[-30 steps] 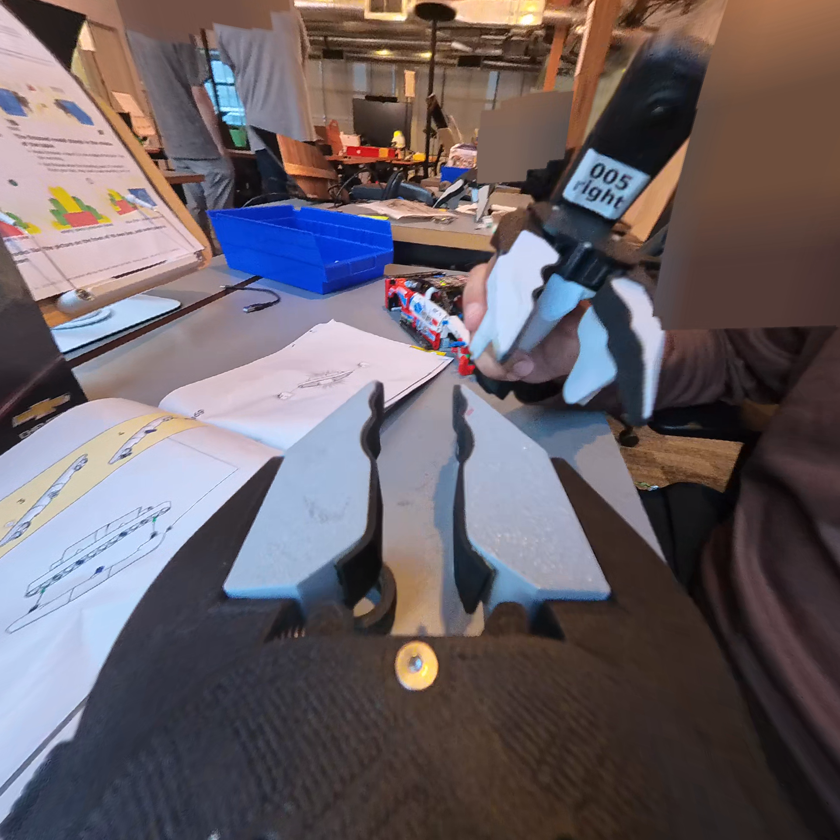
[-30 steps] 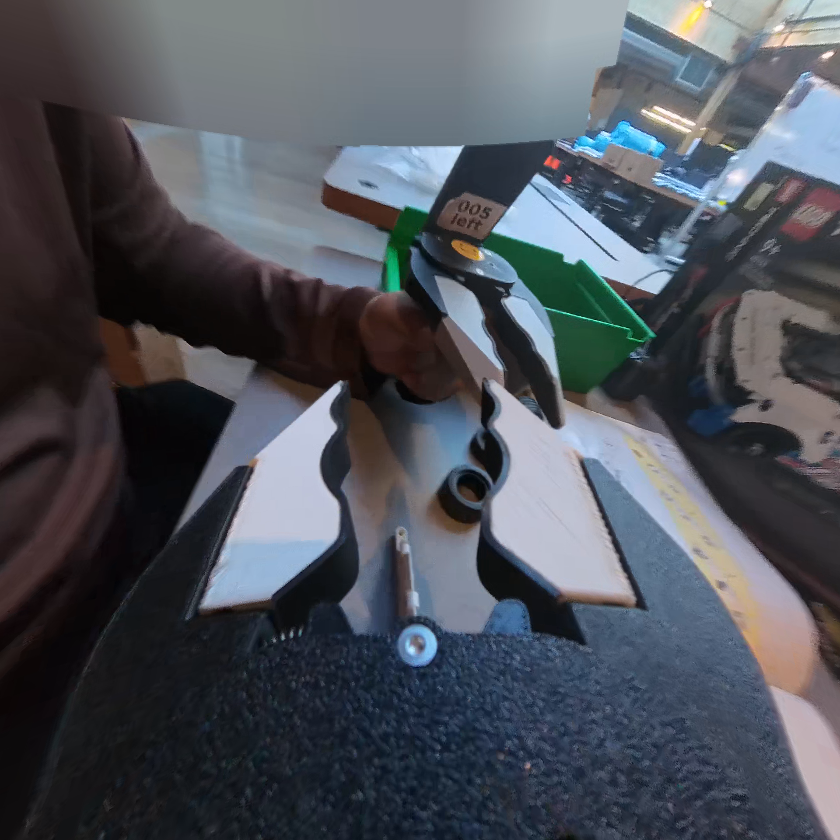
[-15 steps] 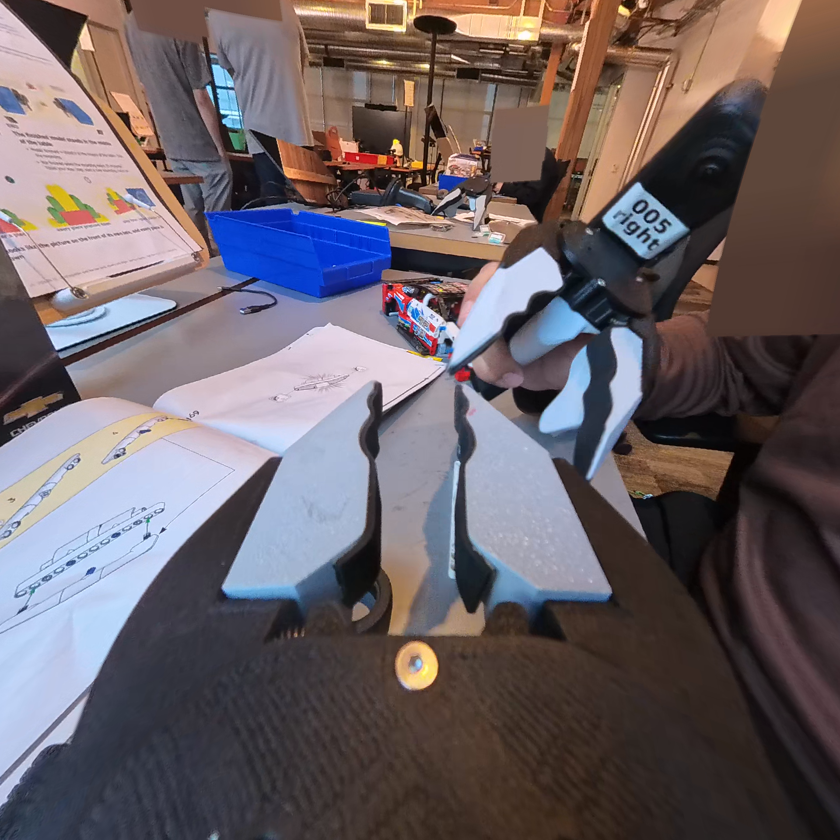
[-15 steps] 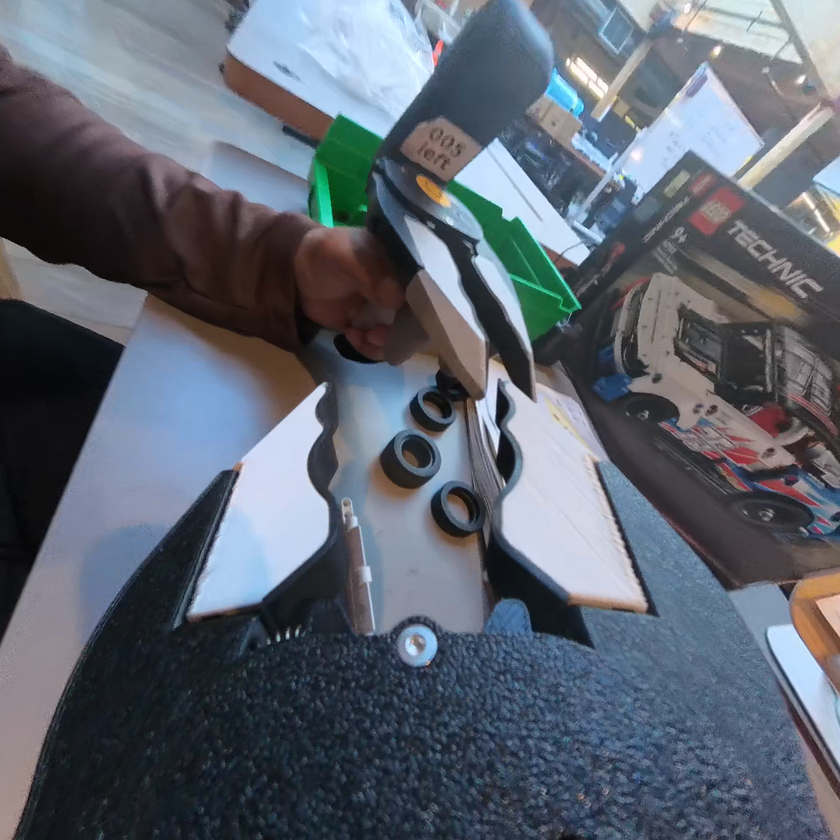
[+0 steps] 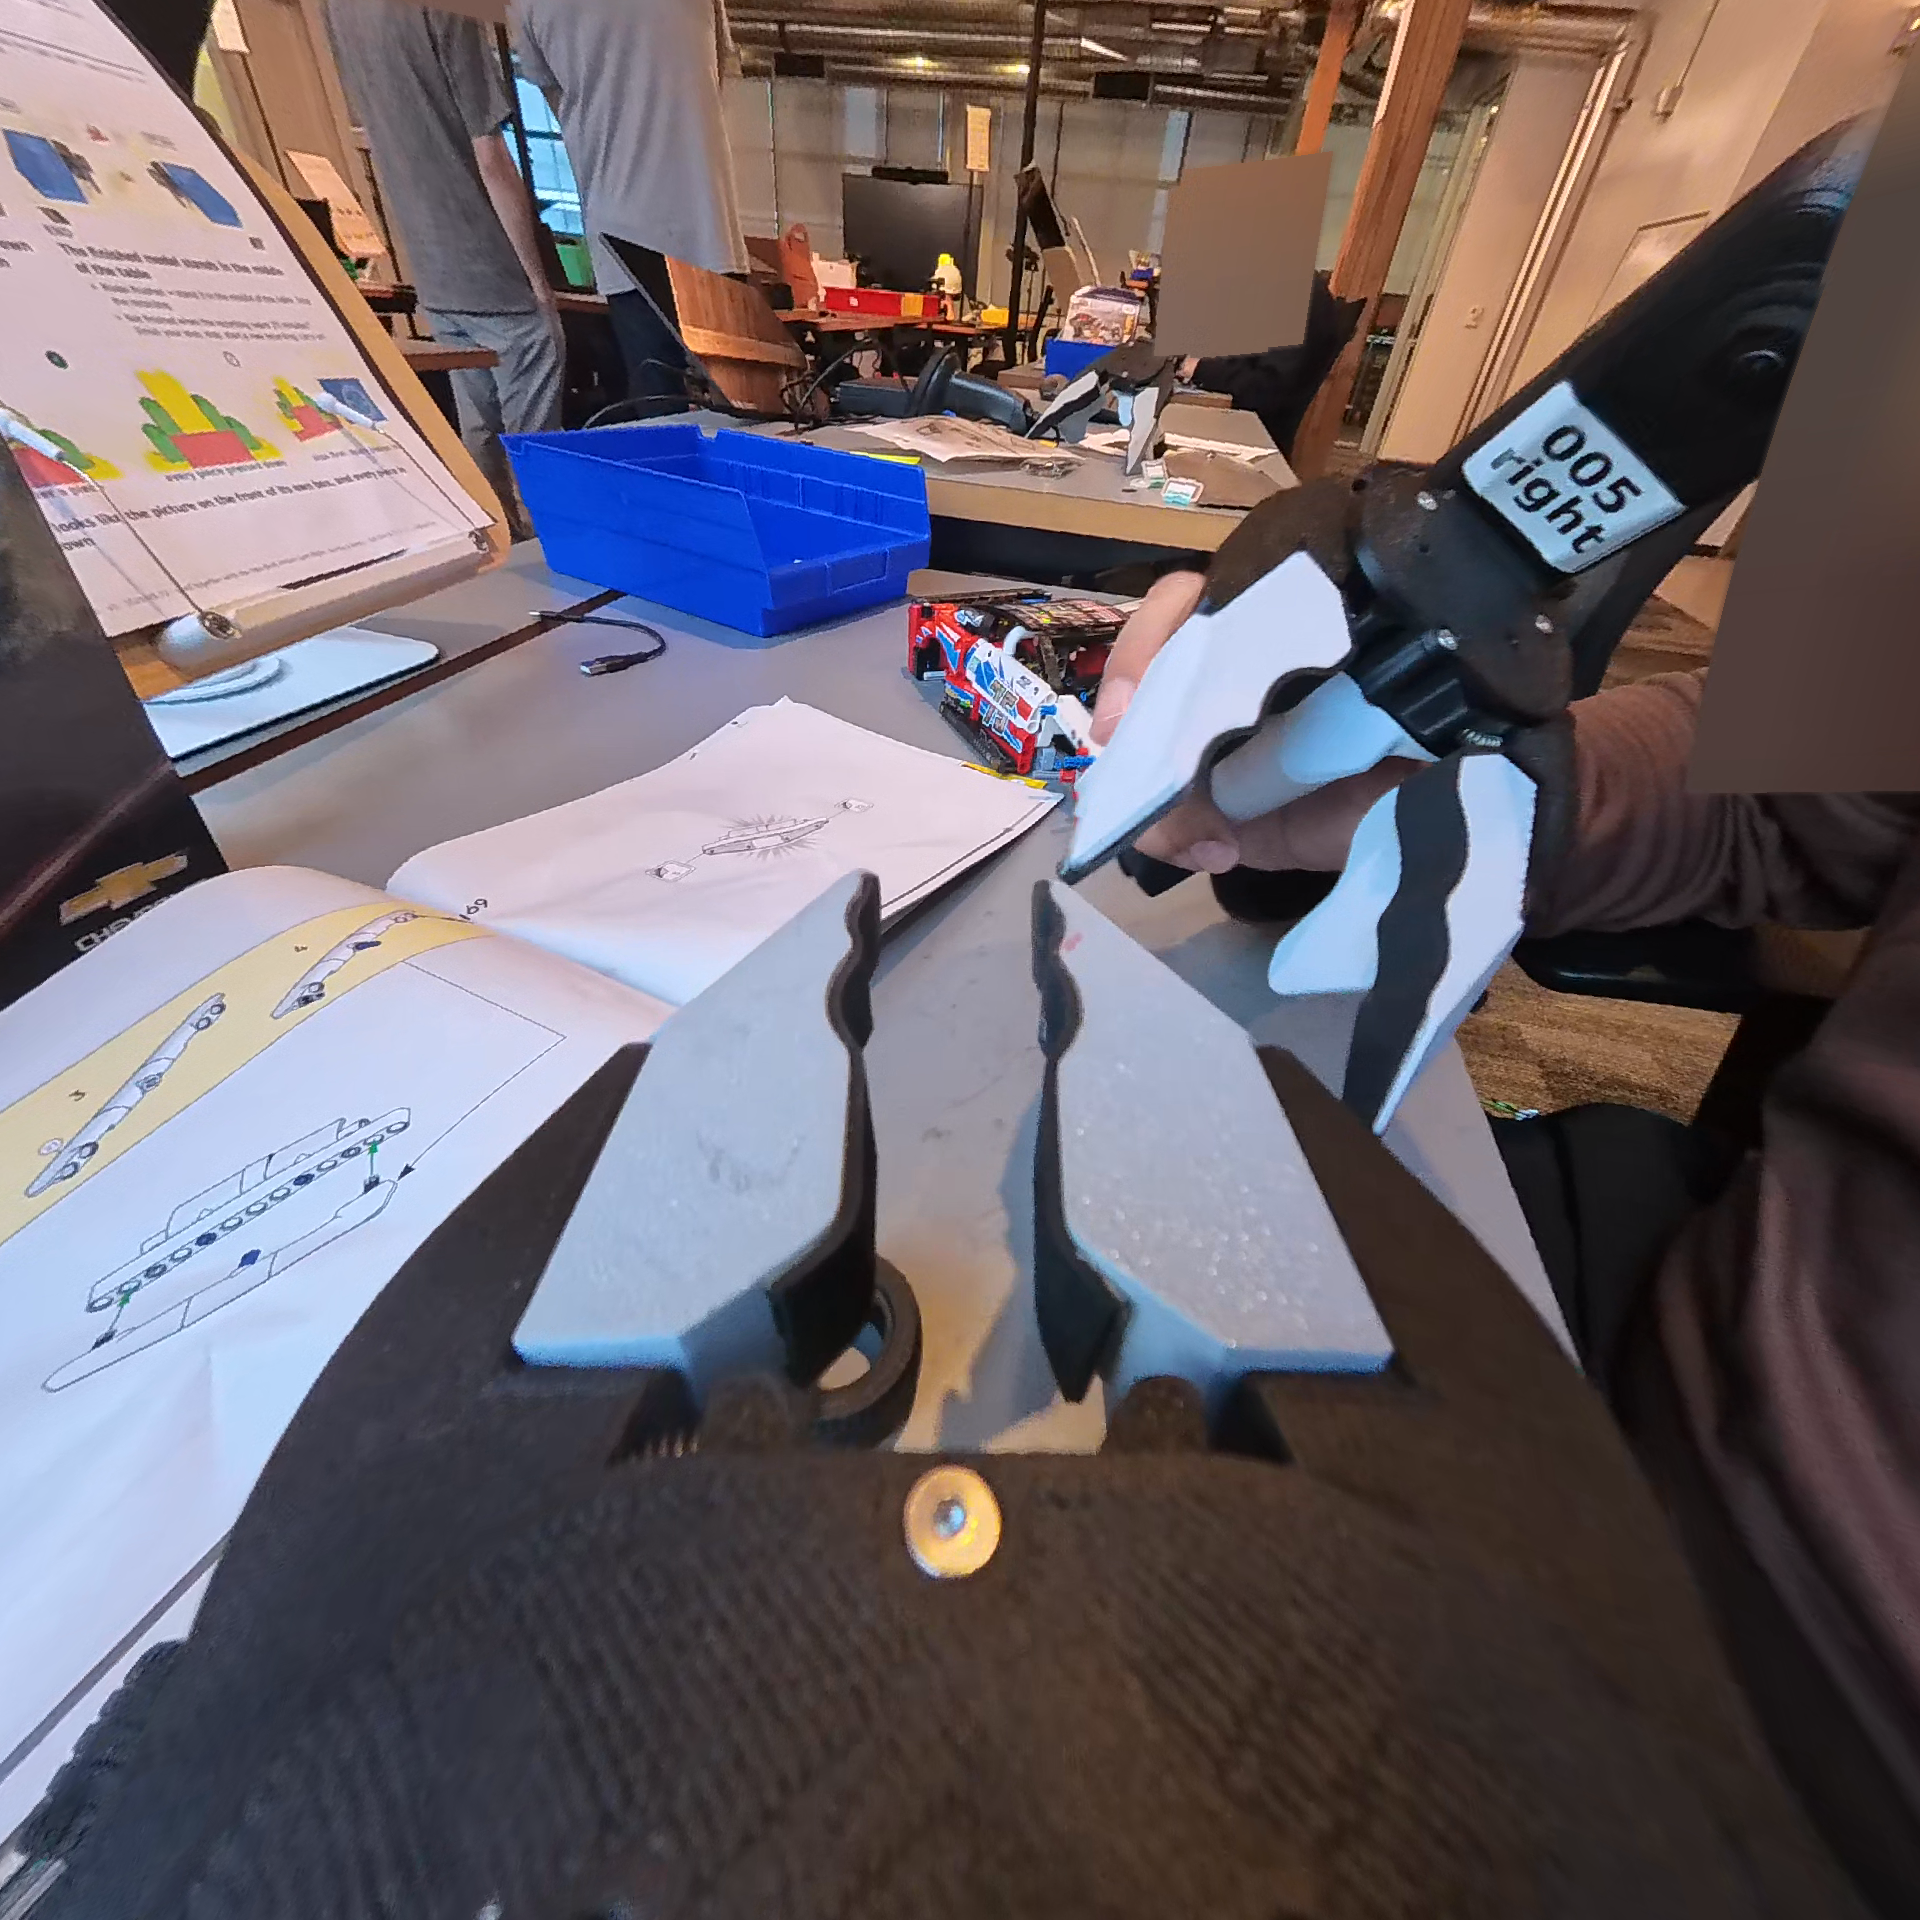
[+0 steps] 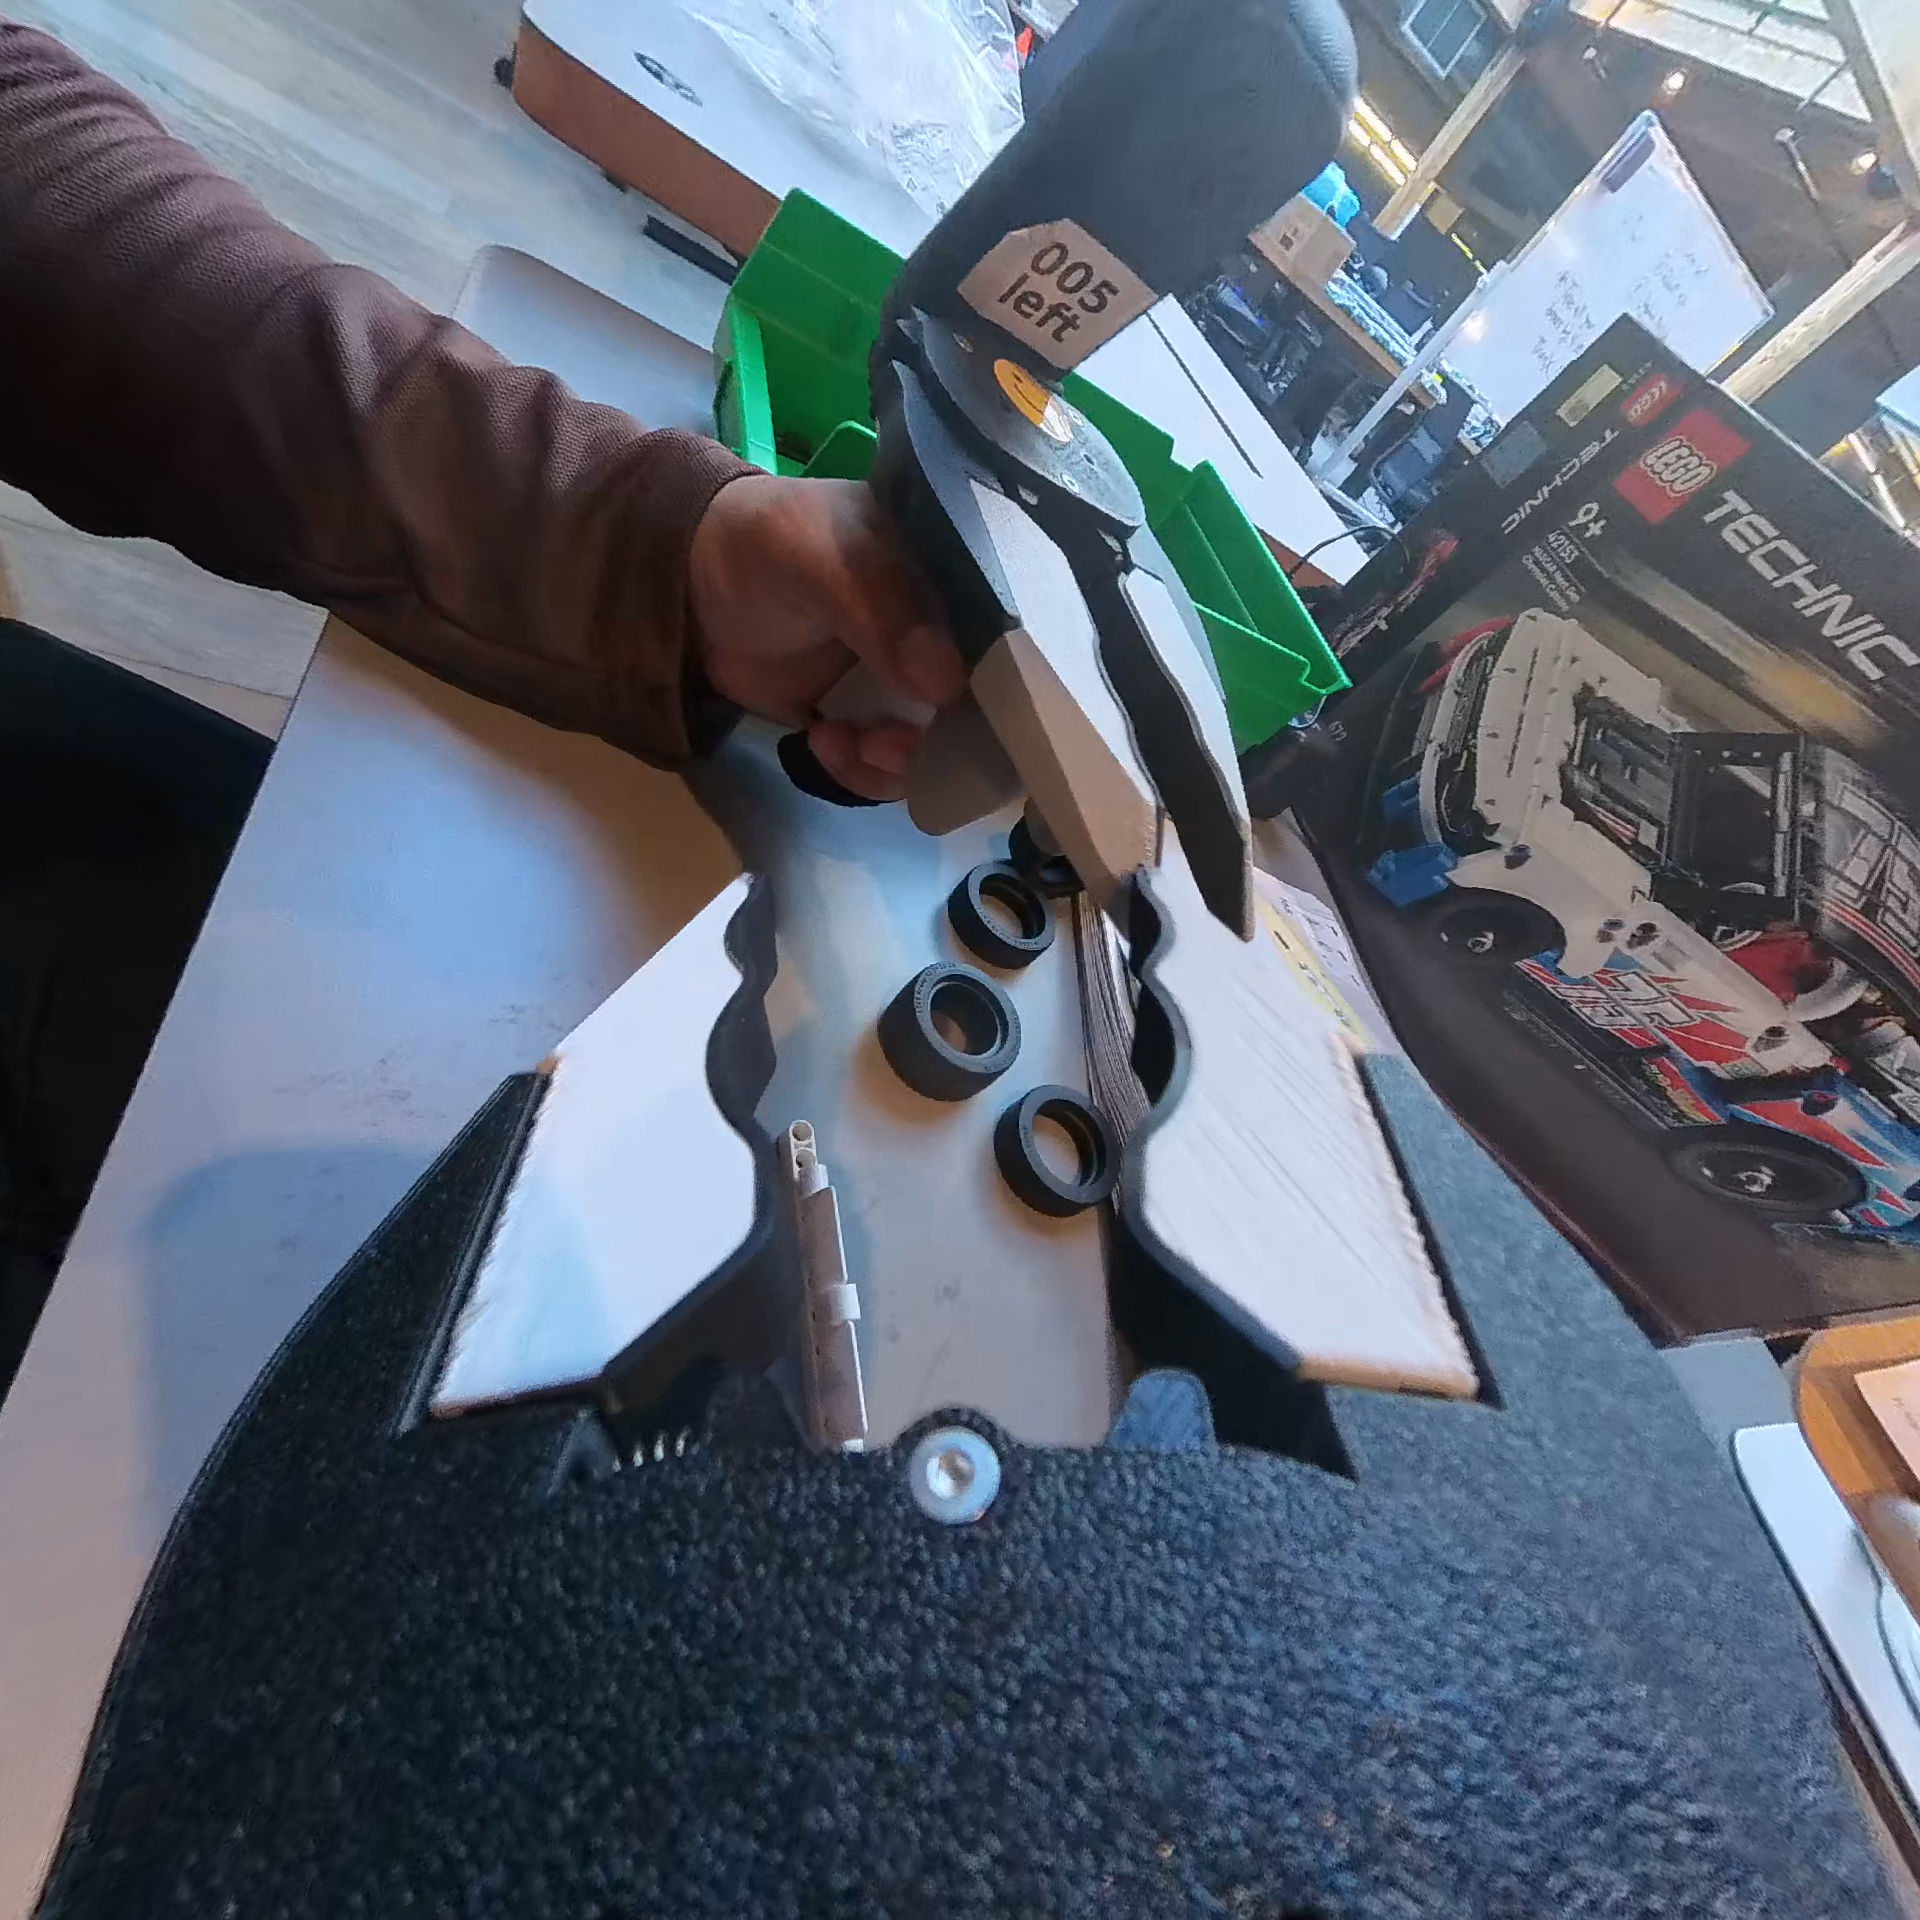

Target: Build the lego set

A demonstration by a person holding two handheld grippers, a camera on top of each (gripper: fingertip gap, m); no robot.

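Note:
My left gripper (image 5: 951, 914) is open and empty, low over the grey table (image 5: 644, 717); a black tyre (image 5: 868, 1351) lies at the base of its left finger. My right gripper (image 6: 945, 904) is open and empty above three black tyres (image 6: 948, 1029) and a long white lego beam (image 6: 826, 1288) lying on the table. A fourth tyre is partly hidden under the left gripper (image 6: 1174, 883), whose tips hang just past mine. In the left wrist view the right gripper (image 5: 1226, 997) hovers at the right. The partly built red, white and blue car (image 5: 997, 675) stands behind it.
An open instruction booklet (image 5: 312, 1091) covers the table's left part, with a blue bin (image 5: 727, 520) and a propped sheet stand (image 5: 208, 312) behind. A green bin (image 6: 1226, 582) and the lego box (image 6: 1662, 831) stand beyond the tyres. The table edge runs close on the person's side.
The right gripper has moved away from the car, toward the left gripper, and tilted. More tyres and the white beam have come into its view. The left gripper has barely moved.

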